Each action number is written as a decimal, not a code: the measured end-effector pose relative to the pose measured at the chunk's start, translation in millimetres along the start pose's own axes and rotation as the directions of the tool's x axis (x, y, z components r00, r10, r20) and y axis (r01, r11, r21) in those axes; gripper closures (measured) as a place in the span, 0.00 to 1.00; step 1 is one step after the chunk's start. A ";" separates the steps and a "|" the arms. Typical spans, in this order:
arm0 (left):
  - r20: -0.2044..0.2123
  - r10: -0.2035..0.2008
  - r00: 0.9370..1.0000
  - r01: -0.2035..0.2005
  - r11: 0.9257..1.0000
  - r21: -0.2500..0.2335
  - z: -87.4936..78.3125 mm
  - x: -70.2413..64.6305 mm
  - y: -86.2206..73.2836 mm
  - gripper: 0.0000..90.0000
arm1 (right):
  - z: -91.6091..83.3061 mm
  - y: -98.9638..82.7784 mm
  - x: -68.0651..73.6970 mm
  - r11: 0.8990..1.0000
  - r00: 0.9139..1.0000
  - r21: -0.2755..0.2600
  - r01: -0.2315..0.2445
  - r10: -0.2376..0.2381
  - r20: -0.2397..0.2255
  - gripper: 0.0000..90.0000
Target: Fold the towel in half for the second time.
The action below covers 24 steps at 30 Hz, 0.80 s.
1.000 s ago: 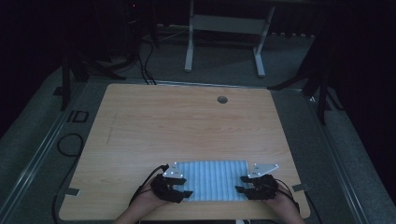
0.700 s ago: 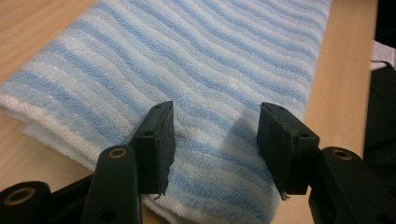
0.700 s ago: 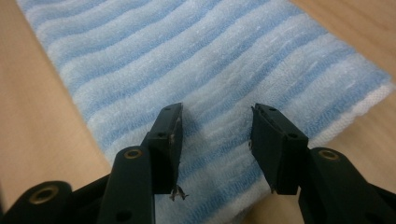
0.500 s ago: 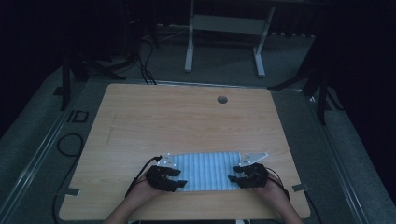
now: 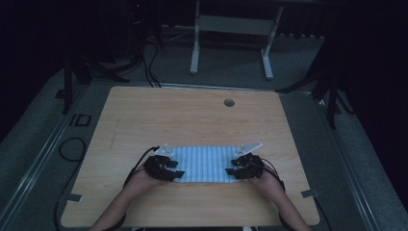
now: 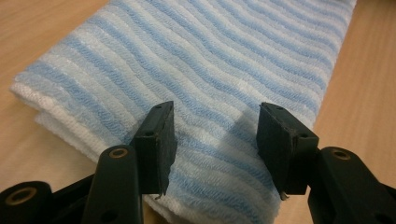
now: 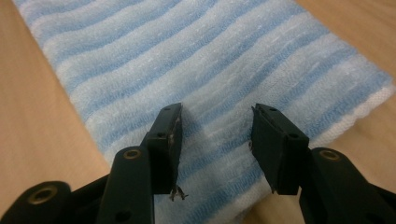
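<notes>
While both tools, left tool (image 5: 176, 173) and right tool (image 5: 232, 172), hover released over the folded towel (image 5: 204, 163) ends, the next move likely calls for pinching its corners.

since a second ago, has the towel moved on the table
Yes. The towel has slid away from the near table edge, toward the round hole.
</notes>
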<state>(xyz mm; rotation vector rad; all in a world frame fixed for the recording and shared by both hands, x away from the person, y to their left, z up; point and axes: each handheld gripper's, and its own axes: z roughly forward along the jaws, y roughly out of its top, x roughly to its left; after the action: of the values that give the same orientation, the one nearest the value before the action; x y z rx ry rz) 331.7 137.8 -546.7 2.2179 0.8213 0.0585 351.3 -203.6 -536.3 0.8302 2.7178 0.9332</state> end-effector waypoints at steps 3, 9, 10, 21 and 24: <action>0.005 -0.016 1.000 0.016 1.000 -0.008 -1.3 9.5 0.9 0.52 | 5.9 8.4 -5.0 1.000 1.000 0.003 -0.004 0.004 0.001 0.58; -0.006 -0.023 1.000 0.023 1.000 -0.001 -3.9 22.5 3.2 0.52 | 14.5 20.1 -11.0 1.000 1.000 0.003 -0.009 0.009 0.001 0.58; -0.012 -0.029 1.000 0.029 1.000 0.000 -4.9 26.7 4.3 0.52 | 16.1 22.2 -11.9 1.000 1.000 0.004 -0.013 0.013 -0.002 0.58; -0.033 -0.047 0.998 0.048 0.998 0.028 -8.3 51.8 12.5 0.51 | 33.4 44.7 -22.1 1.000 1.000 -0.001 -0.026 0.026 -0.001 0.57; -0.037 -0.059 0.998 0.060 0.998 0.027 -9.5 61.7 14.4 0.51 | 38.9 53.4 -26.0 1.000 1.000 0.010 -0.029 0.029 -0.003 0.57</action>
<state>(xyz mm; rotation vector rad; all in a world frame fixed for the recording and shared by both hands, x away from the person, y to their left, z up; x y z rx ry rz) 385.7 172.1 -542.7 2.2227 0.9125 0.0596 409.3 -162.6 -535.8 0.8727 2.7223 0.9274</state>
